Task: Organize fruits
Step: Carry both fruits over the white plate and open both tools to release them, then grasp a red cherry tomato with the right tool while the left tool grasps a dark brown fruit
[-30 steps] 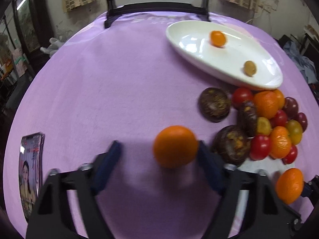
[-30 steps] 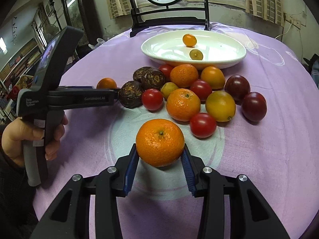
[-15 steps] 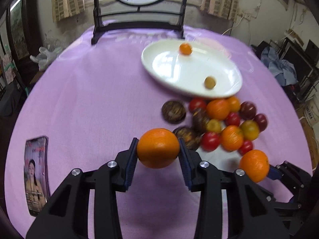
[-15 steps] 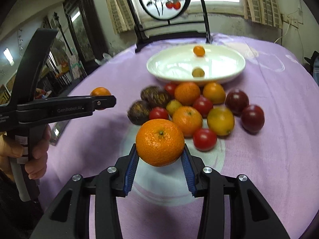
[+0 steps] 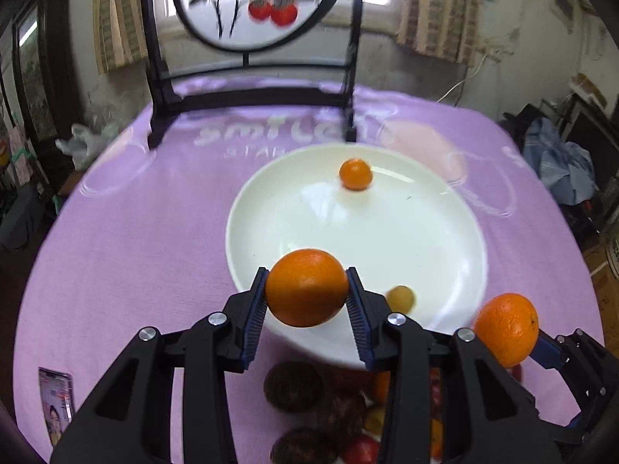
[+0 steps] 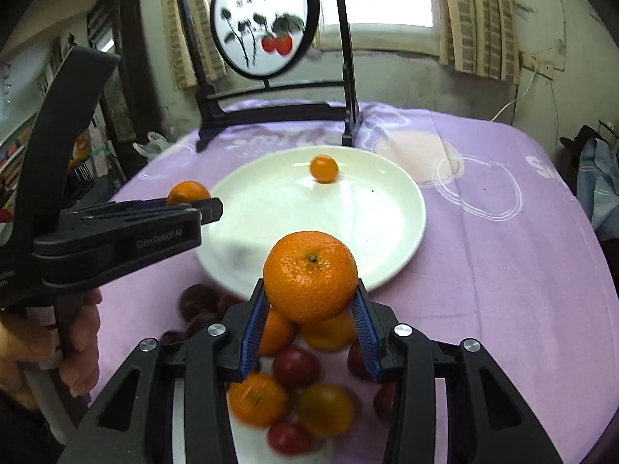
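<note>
Left wrist view: left hand-held gripper [image 5: 307, 299] clamping a smooth orange [image 5: 306, 287] between blue pads, hanging over the near rim of the white plate [image 5: 271, 208]. Sitting on that plate, a small orange fruit [image 5: 355, 174] at the far side and a yellowish one [image 5: 400, 298] near the front. Poking in at lower right, a second, dimpled orange [image 5: 506, 328]. Blurring below, probably dark round fruits and tomatoes on the purple tabletop [image 5: 127, 239].

Right wrist view: right hand-held gripper [image 6: 311, 311] squeezing the dimpled orange, stem up, just short of the plate's near edge. Lying underneath, the fruit pile [image 6: 301, 394]. Reaching in from the left, the other hand-held gripper, gripped by a hand [image 6: 73, 348].
</note>
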Motion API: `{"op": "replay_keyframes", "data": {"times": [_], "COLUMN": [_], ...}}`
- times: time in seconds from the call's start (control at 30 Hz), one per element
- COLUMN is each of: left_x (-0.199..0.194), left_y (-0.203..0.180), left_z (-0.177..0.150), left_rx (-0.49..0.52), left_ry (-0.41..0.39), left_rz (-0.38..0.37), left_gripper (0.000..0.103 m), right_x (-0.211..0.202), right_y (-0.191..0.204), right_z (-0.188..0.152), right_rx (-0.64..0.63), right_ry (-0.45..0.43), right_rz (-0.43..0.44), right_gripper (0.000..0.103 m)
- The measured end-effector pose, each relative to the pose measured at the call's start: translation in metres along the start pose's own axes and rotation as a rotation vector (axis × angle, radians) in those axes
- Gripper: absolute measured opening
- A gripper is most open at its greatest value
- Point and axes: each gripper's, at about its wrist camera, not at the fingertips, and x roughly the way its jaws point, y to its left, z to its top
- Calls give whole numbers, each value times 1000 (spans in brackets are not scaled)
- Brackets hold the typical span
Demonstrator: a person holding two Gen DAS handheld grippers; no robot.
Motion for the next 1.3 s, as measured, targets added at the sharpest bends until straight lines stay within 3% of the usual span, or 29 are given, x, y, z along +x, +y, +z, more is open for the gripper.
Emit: {"op": "replay_keyframes", "data": {"times": [0.07,0.2,0.23,0.27,0.3,0.4,0.47,0.6,0.77,0.87,0.93,1.03,1.23,1.3], "left_x": [24,41,43,43,40,26,12,-15,-41,-49,-50,-45,-37,-36], "left_y": [5,9,9,10,9,4,1,-5,-11,-5,5,23,53,60], "left_z": [3,-3,-4,-4,-5,-5,-6,-9,-29,-51,-65,-77,-85,-84], "left_rx": [-32,-31,-28,-30,-24,6,22,19,40,40,21,-17,-80,-90], "left_ry": [47,55,56,45,13,-42,-70,-93,-107,-96,-77,-43,-30,-23], "left_rz": [-8,-8,-13,-18,-28,19,8,-25,-54,-39,-43,-37,-41,-35], "left_gripper": [39,39,41,60,75,81,81,94,96,96,97,97,97,97], "right_x": [22,41,43,42,39,24,13,-12,-34,-41,-45,-47,-17,-12], "right_y": [-3,-9,-10,-10,-12,-12,-10,-13,-22,-15,-6,10,25,29], "right_z": [8,15,16,17,18,15,12,-1,-38,-63,-75,-92,-101,-97], "right_rx": [14,3,-5,-5,3,-3,-13,3,47,8,-43,-111,-147,-162], "right_ry": [42,77,70,59,38,1,-8,-33,-24,20,41,88,211,208], "right_rz": [7,-3,-10,-17,-23,-11,-7,-13,3,26,44,44,-5,-36], "right_gripper": [44,45,53,68,72,73,73,73,73,73,69,50,39,38]}}
